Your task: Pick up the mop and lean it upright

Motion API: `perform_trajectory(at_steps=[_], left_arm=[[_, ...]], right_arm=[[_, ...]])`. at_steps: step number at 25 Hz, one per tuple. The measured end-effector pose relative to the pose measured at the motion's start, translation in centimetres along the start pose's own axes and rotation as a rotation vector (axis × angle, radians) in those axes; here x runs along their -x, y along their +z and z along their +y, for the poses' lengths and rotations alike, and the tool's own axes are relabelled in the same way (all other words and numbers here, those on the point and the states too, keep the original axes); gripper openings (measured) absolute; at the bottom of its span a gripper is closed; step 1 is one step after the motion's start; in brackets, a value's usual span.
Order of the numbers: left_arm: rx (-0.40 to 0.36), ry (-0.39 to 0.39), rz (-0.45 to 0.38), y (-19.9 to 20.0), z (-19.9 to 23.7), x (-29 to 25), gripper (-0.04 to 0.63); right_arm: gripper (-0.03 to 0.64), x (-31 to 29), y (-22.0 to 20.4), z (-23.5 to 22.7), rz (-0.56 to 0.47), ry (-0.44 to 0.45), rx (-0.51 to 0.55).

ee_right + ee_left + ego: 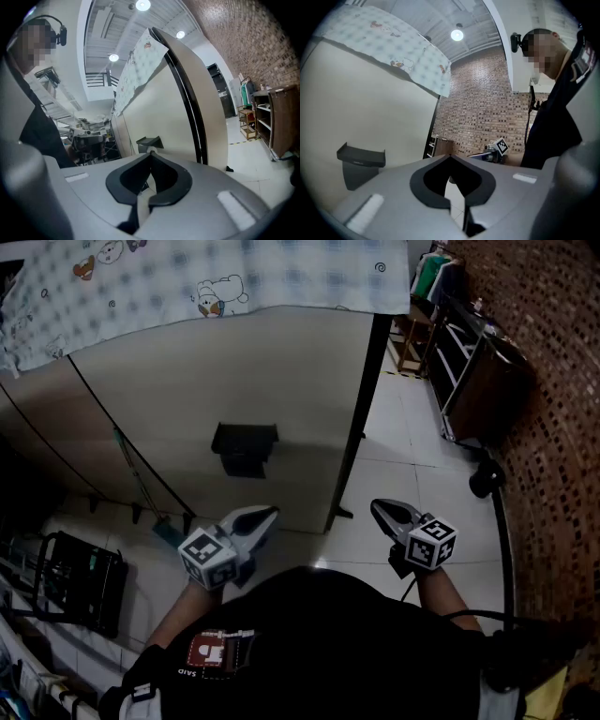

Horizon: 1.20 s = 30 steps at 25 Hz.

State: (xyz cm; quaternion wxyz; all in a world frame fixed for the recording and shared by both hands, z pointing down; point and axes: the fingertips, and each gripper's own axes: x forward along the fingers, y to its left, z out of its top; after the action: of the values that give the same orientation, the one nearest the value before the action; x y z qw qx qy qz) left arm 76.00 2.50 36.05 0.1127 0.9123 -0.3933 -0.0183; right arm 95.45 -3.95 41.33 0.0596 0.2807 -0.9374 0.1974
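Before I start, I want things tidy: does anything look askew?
A thin pole with a teal end leans slanted against the beige panel, low at its left, not upright. Nothing looks spilled or broken.

A beige partition point(234, 371) fills the upper left, with a patterned cloth point(187, 277) draped over its top and a dark box point(245, 447) fixed to it. White floor tiles point(412, 493) run to a brick wall point(553, 409) at right. A round ceiling lamp point(457, 34) is lit.

Pale blue checked cloth point(234, 273) with little cartoon bears printed on it. Plain beige panel wall point(187, 390), red-brown brick wall point(553, 381), glossy white floor tiles point(403, 474). Light grey left gripper point(268, 514) and right gripper point(379, 507), both with black-and-white marker squares.
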Motion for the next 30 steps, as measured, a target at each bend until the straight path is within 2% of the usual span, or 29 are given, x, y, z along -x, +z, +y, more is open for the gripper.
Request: perform_trajectory(at_steps=[6, 13, 17, 21, 26, 30], left_arm=[[0.015, -0.015, 0.015, -0.7, -1.2, -1.3, 0.002], [0.039, -0.029, 0.002, -1.3, 1.1, 1.2, 0.002], [0.046, -0.042, -0.027, -0.7, 5.0, 4.8, 0.002], [0.063, -0.042, -0.043, 0.2, 10.1, 10.3, 0.002], [0.047, -0.017, -0.032, 1.2, 16.8, 17.3, 0.002], [0.047, 0.010, -0.037, 2.1, 20.7, 20.4, 0.002]], right_arm=[[0.014, 0.6, -0.6, -0.9, 0.009, 0.006, 0.011], [0.014, -2.6, -1.5, 1.1, 0.047, -0.001, 0.031], [0.014, -6.8, -0.6, 4.1, 0.043, -0.017, 0.067], [0.015, -12.9, 0.0, 9.0, 0.049, -0.007, 0.087], [0.015, -21.2, 1.3, 14.5, 0.049, 0.013, 0.114], [0.015, -25.7, 1.3, 17.3, 0.080, 0.048, 0.154]])
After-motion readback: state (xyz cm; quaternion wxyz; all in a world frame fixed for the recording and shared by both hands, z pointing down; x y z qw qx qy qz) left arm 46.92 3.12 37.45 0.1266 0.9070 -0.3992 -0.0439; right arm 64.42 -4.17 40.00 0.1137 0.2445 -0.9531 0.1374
